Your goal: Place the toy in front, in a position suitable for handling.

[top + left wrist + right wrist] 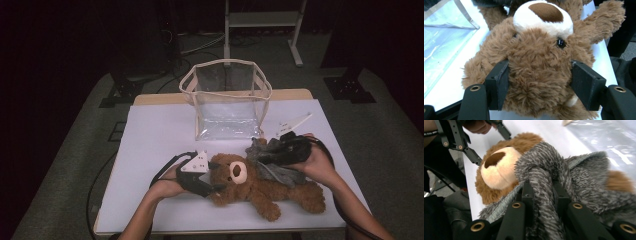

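A brown teddy bear [260, 186] lies on its back on the white table [150, 150], head to the left. My left gripper [212, 189] is shut on the top of the bear's head [539, 75], its black pads [499, 85] pressed into the fur on both sides. A grey fuzzy garment [272, 160] lies over the bear's chest. My right gripper [265, 152] is shut on a bunched fold of that garment [544, 187], just beside the bear's cream muzzle [496, 167].
A clear plastic bag with cream trim [227, 97] stands open at the back middle of the table. White table surface lies free to the left and front. A metal frame [262, 20] stands on the floor behind.
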{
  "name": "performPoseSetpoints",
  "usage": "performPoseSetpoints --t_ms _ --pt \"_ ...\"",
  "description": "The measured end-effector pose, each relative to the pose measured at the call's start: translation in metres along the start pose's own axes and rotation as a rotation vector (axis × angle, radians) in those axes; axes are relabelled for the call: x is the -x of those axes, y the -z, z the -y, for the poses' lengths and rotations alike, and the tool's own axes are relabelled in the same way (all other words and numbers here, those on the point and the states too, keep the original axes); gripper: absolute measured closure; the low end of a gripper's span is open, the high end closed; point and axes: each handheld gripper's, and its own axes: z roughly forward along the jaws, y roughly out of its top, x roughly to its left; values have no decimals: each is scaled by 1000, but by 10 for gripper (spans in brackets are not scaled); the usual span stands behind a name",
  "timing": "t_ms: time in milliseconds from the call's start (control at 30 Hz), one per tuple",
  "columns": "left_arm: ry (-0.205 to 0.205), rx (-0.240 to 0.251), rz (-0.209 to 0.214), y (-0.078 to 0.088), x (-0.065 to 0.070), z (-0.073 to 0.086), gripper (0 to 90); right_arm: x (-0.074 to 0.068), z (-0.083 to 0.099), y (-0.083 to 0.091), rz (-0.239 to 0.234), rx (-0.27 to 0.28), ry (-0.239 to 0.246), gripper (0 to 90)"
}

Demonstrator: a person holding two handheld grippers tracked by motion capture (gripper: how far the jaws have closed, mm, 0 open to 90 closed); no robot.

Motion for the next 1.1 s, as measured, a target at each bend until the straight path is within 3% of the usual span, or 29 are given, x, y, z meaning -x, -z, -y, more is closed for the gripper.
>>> performPoseSetpoints --t_ms 167,267,367,567,667,800,867,967,1033,1100 --pt "-1 29 2 -2 0 -11 301 -9 -6 -25 -53 2 18 755" --pt "-9 18 7 -5 1 -13 311 -10 -5 -23 -49 8 26 755" --pt "-13 11 13 -7 3 -11 318 -8 -1 -10 -38 27 19 756" --pt "-7 14 20 -7 3 -10 321 2 11 31 35 94 -17 755" --pt "3 19 23 -7 2 -9 321 6 19 43 67 114 -36 754" --pt "5 14 14 -2 0 -14 320 7 30 33 61 91 -47 753" --pt "8 46 21 3 -2 -20 320 4 33 23 37 97 -51 754" --pt "35 88 50 2 -4 -28 317 -5 34 12 5 99 -38 753" --pt "28 61 68 -4 -2 -30 308 -12 34 10 -6 97 -19 753" --pt "41 52 112 -10 -1 -27 310 -15 36 12 -8 103 -10 753"
